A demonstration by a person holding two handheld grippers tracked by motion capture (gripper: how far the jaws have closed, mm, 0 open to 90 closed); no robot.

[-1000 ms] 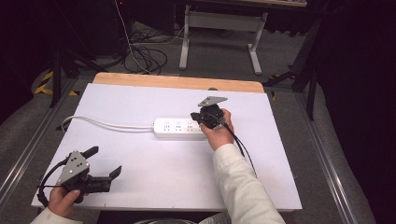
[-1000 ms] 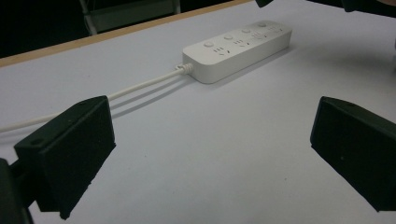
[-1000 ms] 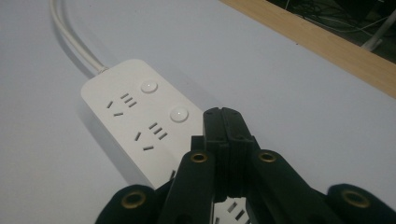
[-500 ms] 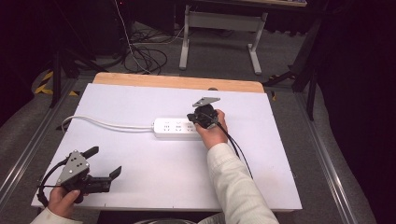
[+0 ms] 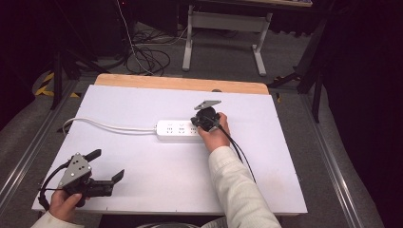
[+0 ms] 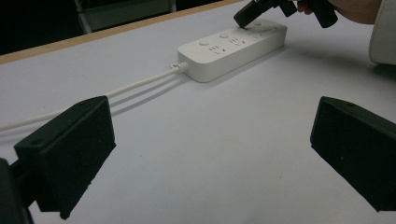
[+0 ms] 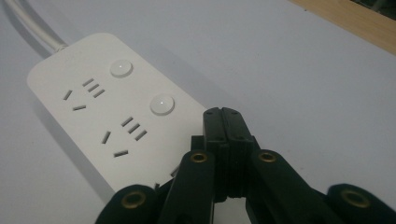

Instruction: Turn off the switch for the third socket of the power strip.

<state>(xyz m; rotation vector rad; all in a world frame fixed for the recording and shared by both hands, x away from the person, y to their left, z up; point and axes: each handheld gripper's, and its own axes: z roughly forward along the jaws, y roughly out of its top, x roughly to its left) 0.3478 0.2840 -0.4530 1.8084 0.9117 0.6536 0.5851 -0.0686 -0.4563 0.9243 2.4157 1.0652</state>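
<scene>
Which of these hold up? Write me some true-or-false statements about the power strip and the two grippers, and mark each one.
1. The right gripper has its jaws closed together over the power strip. True.
2. The left gripper is pressing a button on the strip. False: it is held open near the front left corner of the table, well away from the strip.
3. A plug is inserted in one of the strip's sockets. False: the sockets seen in the right gripper view are empty.
4. The strip's white cable runs off toward the table's left edge. True.
5. The strip has round buttons beside its sockets. True.
</scene>
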